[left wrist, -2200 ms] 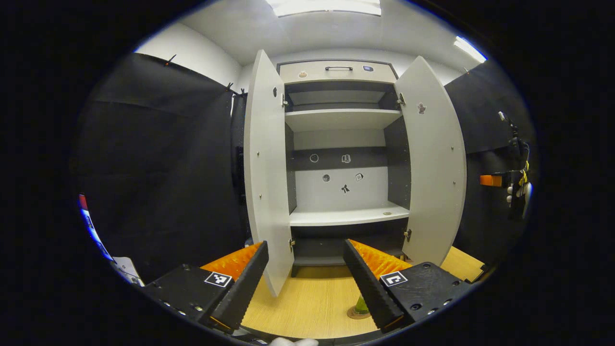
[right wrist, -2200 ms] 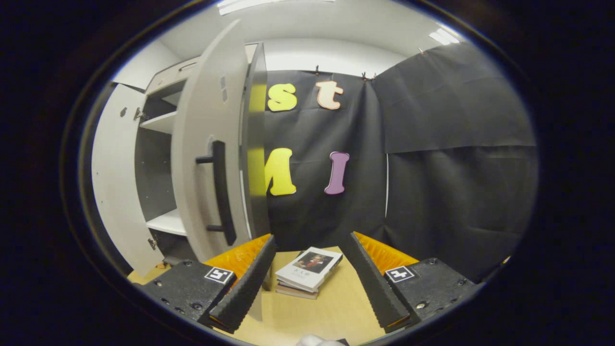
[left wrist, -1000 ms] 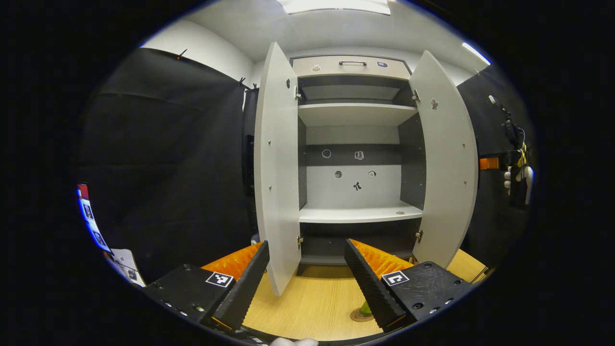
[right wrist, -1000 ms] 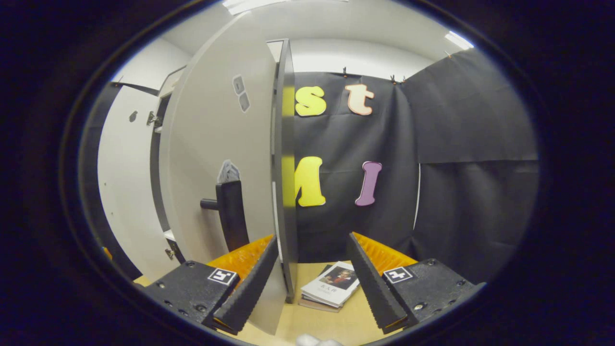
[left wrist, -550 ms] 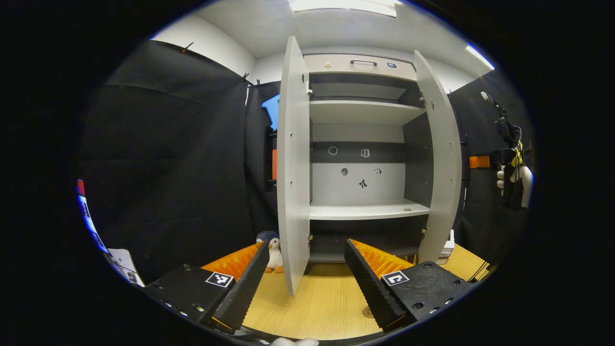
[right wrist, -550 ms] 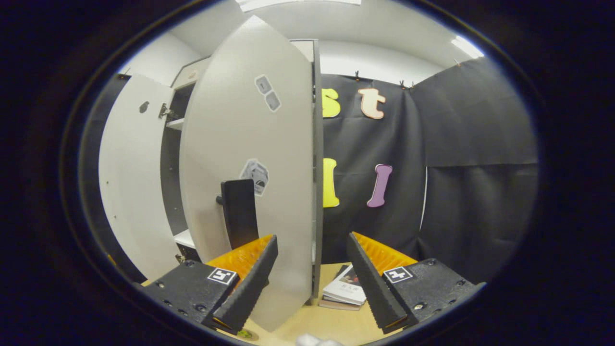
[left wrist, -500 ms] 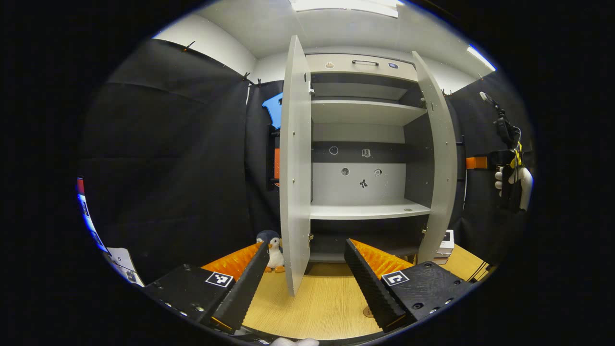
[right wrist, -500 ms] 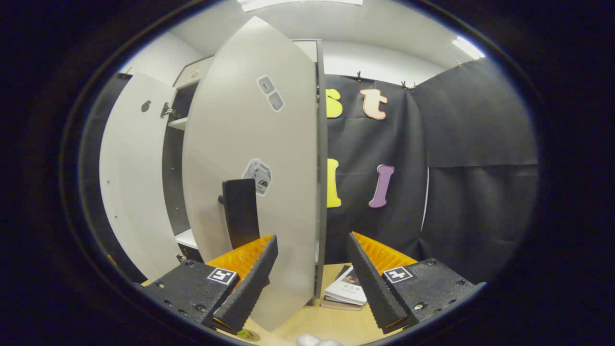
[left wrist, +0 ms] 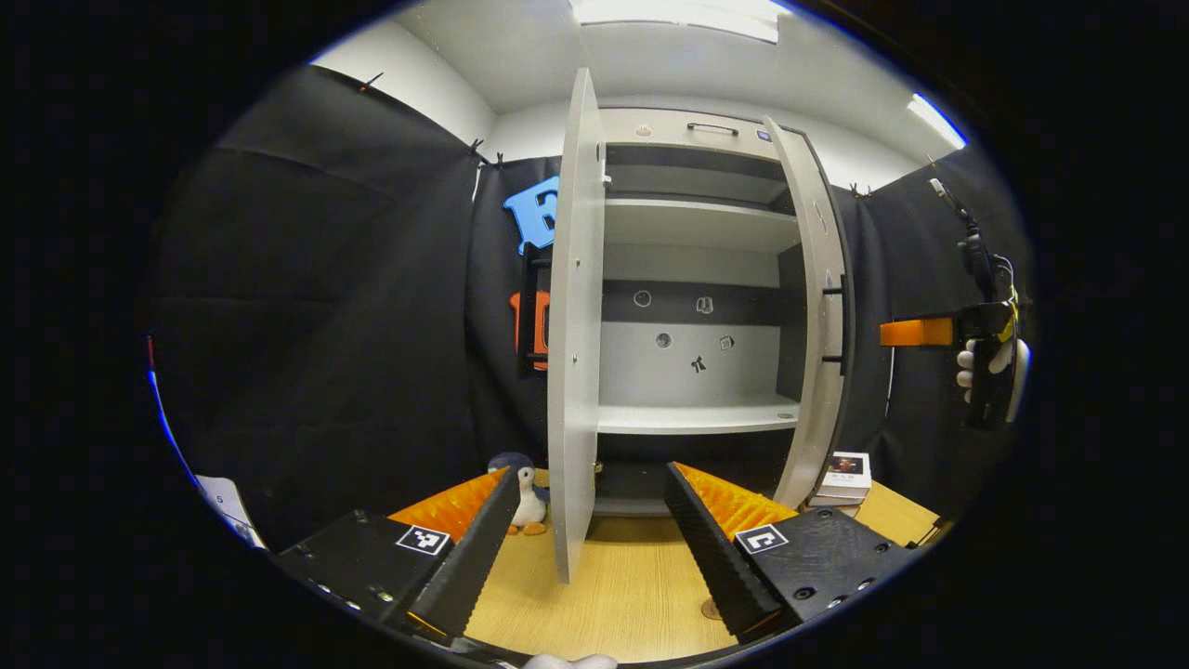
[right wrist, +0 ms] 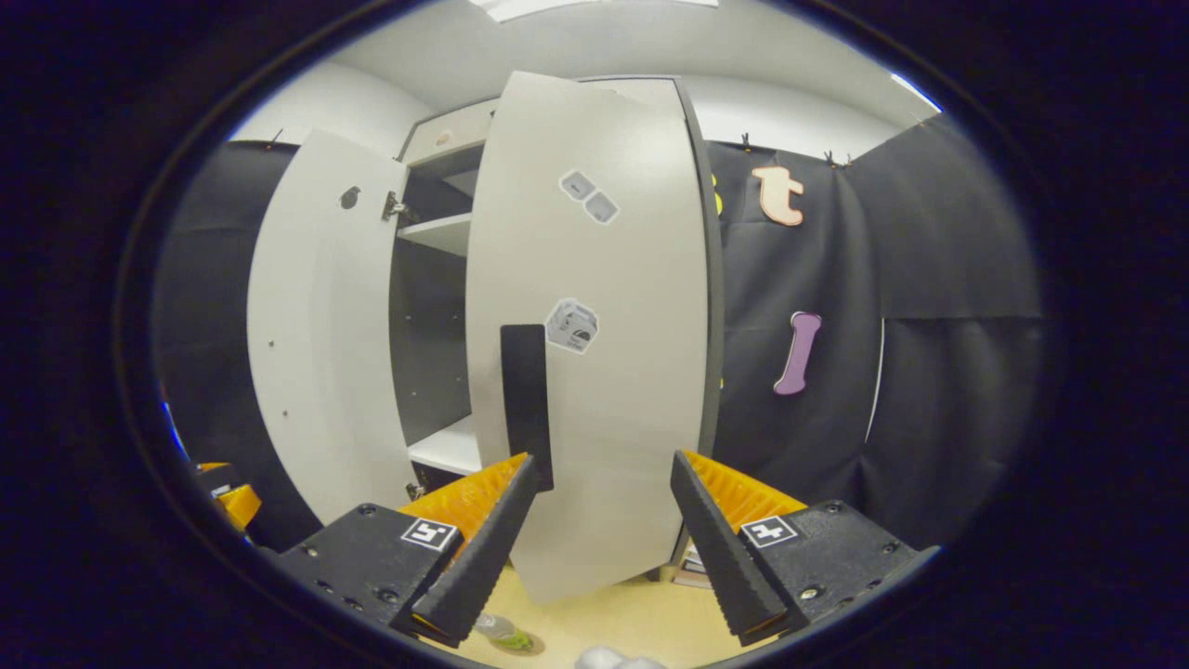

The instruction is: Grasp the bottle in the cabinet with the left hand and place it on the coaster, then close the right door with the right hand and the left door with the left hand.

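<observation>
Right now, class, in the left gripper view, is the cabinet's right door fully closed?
No, the right door stands partly open, with the shelves behind it in sight.

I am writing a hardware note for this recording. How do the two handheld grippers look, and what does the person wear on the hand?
The left gripper and the right gripper each have two long ridged fingers on black blocks carrying small square black-and-white markers. In the left gripper view, the hand farther off wears a white glove, and cables run up from that gripper.

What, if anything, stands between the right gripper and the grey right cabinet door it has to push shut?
Nothing visible does. The right gripper, open, faces the grey right cabinet door directly, beside its black handle. The swing path behind the door looks free.
</observation>
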